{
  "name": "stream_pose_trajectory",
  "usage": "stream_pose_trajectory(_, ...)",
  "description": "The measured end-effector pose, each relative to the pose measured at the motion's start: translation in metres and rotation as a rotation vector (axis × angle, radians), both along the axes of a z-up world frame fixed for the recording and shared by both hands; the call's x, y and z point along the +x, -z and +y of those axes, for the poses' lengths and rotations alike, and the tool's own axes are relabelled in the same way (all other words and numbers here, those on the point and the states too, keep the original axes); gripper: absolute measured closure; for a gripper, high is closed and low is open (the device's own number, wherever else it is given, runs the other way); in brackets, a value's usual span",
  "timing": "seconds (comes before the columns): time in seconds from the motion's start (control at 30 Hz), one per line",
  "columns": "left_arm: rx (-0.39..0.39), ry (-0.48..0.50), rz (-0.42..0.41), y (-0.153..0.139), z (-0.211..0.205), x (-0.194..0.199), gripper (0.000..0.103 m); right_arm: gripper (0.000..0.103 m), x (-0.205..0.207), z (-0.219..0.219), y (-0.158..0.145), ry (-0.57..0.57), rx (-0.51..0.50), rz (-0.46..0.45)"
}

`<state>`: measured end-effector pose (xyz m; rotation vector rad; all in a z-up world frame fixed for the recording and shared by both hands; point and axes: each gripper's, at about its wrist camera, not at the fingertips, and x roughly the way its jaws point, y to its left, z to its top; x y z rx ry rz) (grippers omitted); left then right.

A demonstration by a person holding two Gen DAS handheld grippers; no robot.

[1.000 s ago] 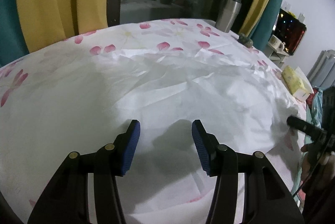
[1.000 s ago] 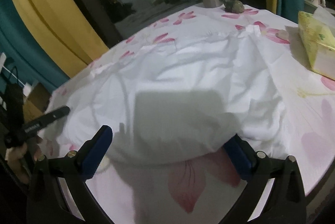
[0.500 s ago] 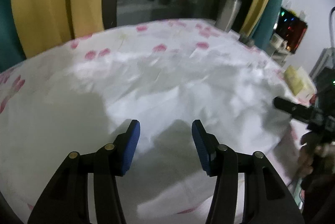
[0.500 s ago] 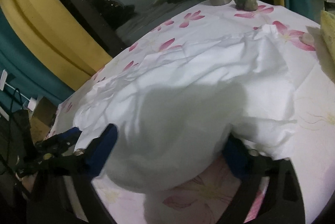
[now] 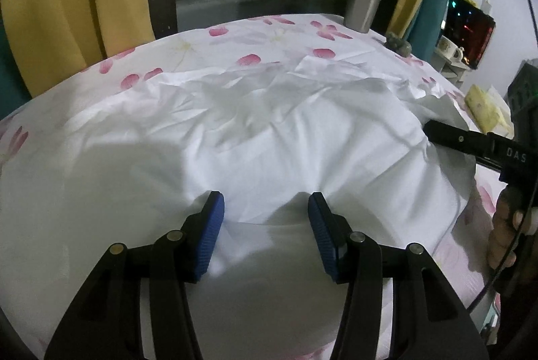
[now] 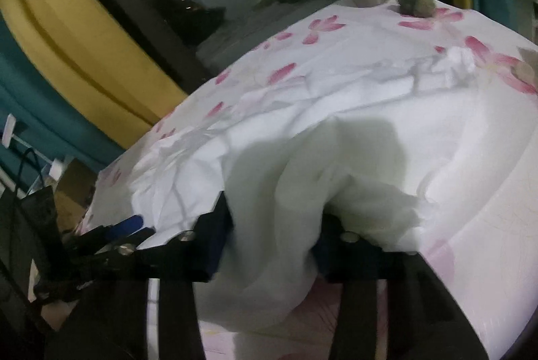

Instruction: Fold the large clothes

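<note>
White lettering "DAS" readable on the black body of the right gripper (image 5: pixel 477 146), seen at the right edge of the left wrist view. Large white garment (image 5: pixel 269 138) spread rumpled across the table, over a tablecloth (image 5: pixel 275 37) printed with pink petals. Creased, thin, near edge bunched upward. Left gripper (image 5: pixel 265 225) low over the near cloth, blue pads wide apart, nothing pinched. Right gripper (image 6: pixel 272 222) with a thick fold of the garment (image 6: pixel 275 191) bulging between its parted fingers; clamped or loose, cannot tell through the blur. Steel tumbler (image 5: pixel 364 3) standing at the far edge, by the yellow curtain (image 5: pixel 67 3).
</note>
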<state>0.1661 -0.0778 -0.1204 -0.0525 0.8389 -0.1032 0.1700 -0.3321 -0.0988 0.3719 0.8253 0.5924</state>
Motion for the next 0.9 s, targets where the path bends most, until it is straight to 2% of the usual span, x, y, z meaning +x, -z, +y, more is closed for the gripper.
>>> stream_pose_trajectory(0.07, 0.007, -0.003, -0.005, 0.0, -0.001, 0.0, 0.048, 0.083, -0.002, 0.004, -0.006, -0.016, -0.02, -0.025)
stream_pose_trajectory(0.17, 0.004, -0.008, -0.005, 0.0, 0.0, -0.001, 0.048, 0.088, -0.007, 0.01, -0.015, -0.019, -0.034, -0.052)
stream_pose_trajectory(0.6, -0.023, 0.01, -0.005, -0.001, 0.009, -0.002, 0.048, 0.09, -0.027, 0.051, -0.07, -0.066, -0.103, -0.205)
stream_pose_trajectory(0.73, -0.048, 0.012, 0.003, -0.006, 0.02, -0.005, 0.048, 0.09, -0.03, 0.066, -0.078, -0.077, -0.136, -0.237)
stream_pose_trajectory(0.9, -0.067, -0.032, -0.021, -0.017, 0.047, -0.019, 0.048, 0.09, -0.032, 0.081, -0.082, -0.085, -0.159, -0.248)
